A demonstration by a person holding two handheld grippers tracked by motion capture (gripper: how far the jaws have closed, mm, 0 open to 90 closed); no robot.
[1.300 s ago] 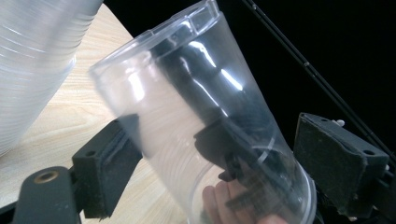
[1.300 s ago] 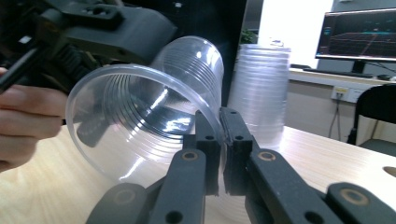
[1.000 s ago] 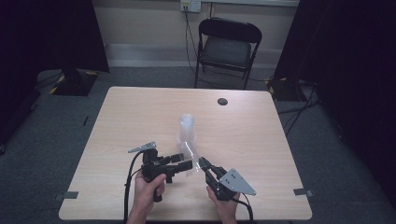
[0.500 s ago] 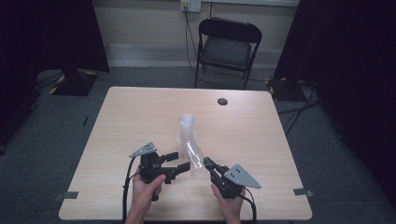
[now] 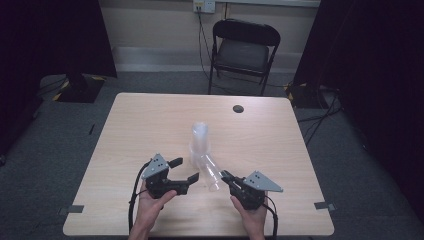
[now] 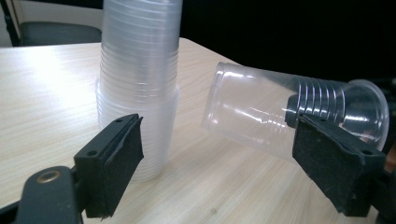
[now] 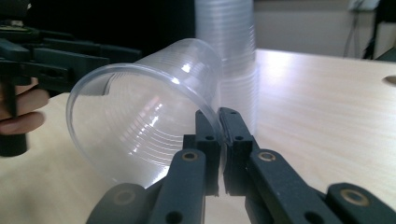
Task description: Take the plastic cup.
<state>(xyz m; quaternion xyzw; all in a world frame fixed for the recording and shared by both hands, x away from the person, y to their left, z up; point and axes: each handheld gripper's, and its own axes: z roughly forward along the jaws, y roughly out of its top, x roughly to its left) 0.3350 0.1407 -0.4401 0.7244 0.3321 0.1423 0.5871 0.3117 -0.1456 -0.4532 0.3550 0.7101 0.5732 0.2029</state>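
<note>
Right gripper view: right gripper (image 7: pixel 219 140) pinches a cup (image 7: pixel 144 112) rim beside the stack (image 7: pixel 229 60); left gripper (image 6: pixel 233 158), jaws apart, might topple the stack.

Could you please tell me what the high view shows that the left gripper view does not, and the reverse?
The high view alone takes in the black folding chair, the dark round table hole and both hands. The left gripper view alone gives a close look at the left gripper, jaws apart. Both show the upright stack of clear plastic cups, the single clear plastic cup on its side, and the light wooden table.
</note>
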